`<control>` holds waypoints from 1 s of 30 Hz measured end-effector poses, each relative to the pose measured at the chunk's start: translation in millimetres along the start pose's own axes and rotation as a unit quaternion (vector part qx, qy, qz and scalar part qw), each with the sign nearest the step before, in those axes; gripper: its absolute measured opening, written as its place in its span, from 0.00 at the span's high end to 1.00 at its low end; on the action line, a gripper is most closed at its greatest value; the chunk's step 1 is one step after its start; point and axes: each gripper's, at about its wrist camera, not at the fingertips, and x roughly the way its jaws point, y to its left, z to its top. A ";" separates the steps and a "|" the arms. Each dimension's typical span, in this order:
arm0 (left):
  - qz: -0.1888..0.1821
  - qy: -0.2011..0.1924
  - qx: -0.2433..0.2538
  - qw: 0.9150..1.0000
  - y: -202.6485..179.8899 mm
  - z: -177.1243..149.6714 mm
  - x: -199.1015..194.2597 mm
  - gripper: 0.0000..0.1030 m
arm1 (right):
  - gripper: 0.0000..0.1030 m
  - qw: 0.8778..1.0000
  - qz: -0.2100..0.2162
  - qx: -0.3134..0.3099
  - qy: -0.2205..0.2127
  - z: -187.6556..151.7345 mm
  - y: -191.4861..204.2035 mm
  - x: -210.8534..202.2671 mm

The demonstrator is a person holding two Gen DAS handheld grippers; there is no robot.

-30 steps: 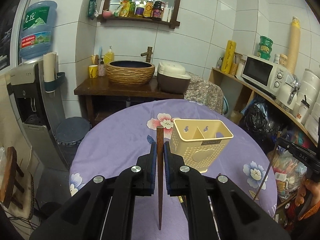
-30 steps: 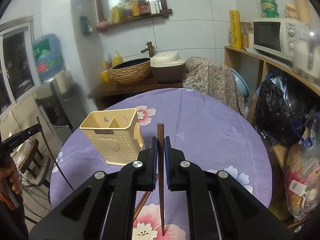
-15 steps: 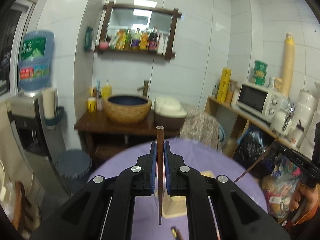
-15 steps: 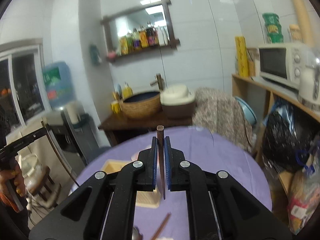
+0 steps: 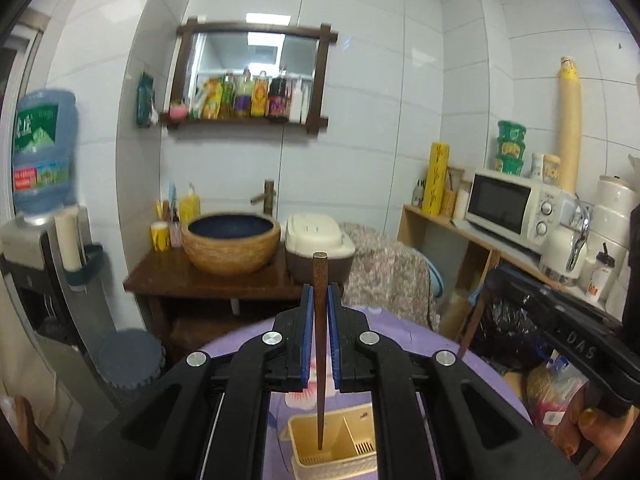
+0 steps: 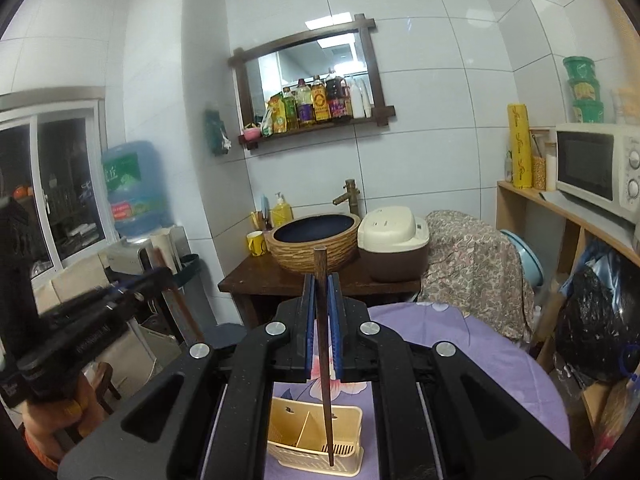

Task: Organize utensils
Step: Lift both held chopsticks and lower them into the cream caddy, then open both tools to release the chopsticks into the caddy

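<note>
Each gripper pinches one dark wooden chopstick upright between its blue pads. My left gripper (image 5: pixel 320 300) is shut on a chopstick (image 5: pixel 319 344) whose thin tip hangs over the left compartment of the cream utensil holder (image 5: pixel 340 454). My right gripper (image 6: pixel 321 292) is shut on the other chopstick (image 6: pixel 324 360), its tip low over the right compartment of the same holder (image 6: pixel 316 440). The holder stands on the purple flowered tablecloth (image 6: pixel 460 364), directly below both grippers. In the left wrist view the right gripper's body (image 5: pixel 560 336) shows at the right edge with a hand under it.
Behind the table stand a wooden washstand with a woven basin (image 5: pixel 231 242) and a rice cooker (image 5: pixel 318 240). A shelf with a microwave (image 5: pixel 512 208) runs along the right. A water dispenser (image 5: pixel 36 208) is at the left. A black bag (image 6: pixel 596 320) sits at the table's right.
Both grippers rose and tilted down over the holder. The holder, once ahead on the table, now lies beneath them with both chopstick tips pointing into its compartments.
</note>
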 end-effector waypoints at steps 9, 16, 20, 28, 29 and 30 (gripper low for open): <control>0.007 0.018 -0.009 1.000 14.3 -15.2 18.0 0.92 | 0.93 1.000 0.001 -0.001 -0.022 32.0 5.2 1.1; 0.008 0.038 -0.005 0.999 12.2 -31.6 31.4 0.92 | 0.93 1.000 -0.012 -0.003 0.028 -16.5 -0.7 35.2; 0.012 0.062 -0.002 0.998 12.8 -51.2 46.8 0.92 | 0.93 0.998 -0.015 0.008 0.063 -53.3 -9.8 54.6; 0.016 0.098 -0.011 0.995 18.7 -77.2 66.4 0.92 | 0.93 0.996 -0.020 0.018 0.085 -80.1 -17.8 69.6; 0.015 0.098 -0.012 0.995 18.6 -77.9 65.9 0.91 | 0.93 0.996 -0.024 0.016 0.082 -80.5 -17.8 69.3; 0.015 0.097 -0.012 0.995 18.4 -78.2 65.0 0.90 | 0.91 0.996 -0.028 0.012 0.081 -82.3 -17.8 69.5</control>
